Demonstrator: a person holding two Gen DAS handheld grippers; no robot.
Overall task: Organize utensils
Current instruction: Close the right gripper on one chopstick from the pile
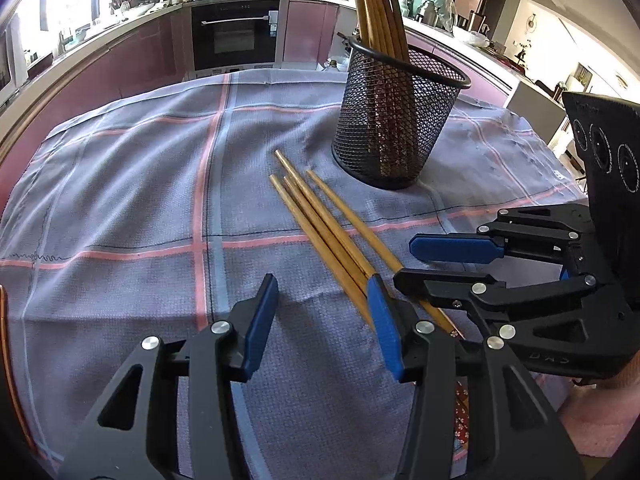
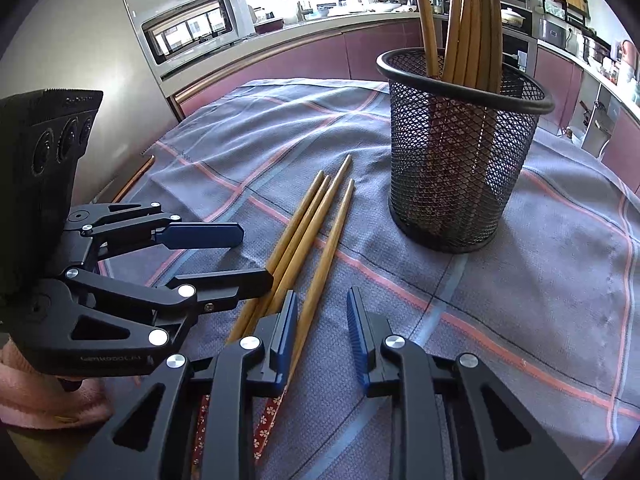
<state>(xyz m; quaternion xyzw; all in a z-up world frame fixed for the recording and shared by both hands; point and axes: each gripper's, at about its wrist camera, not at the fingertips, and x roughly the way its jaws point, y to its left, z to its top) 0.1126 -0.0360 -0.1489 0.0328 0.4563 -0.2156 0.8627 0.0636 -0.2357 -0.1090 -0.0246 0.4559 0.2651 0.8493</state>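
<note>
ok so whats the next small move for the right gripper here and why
Probably shift the right gripper slightly left and shut it on the rightmost loose chopstick. Its jaws are open and empty, four chopsticks lie on the cloth, and others already stand in the mesh holder.

No clearly legible text. Embossed lettering on left gripper (image 2: 256, 258) body, seen from right wrist view, too blurred to read. Similar mirrored marking on right gripper (image 1: 404, 262) body, left wrist view, unreadable. Faint embossed word on black camera housing (image 2: 44, 128), illegible.
</note>
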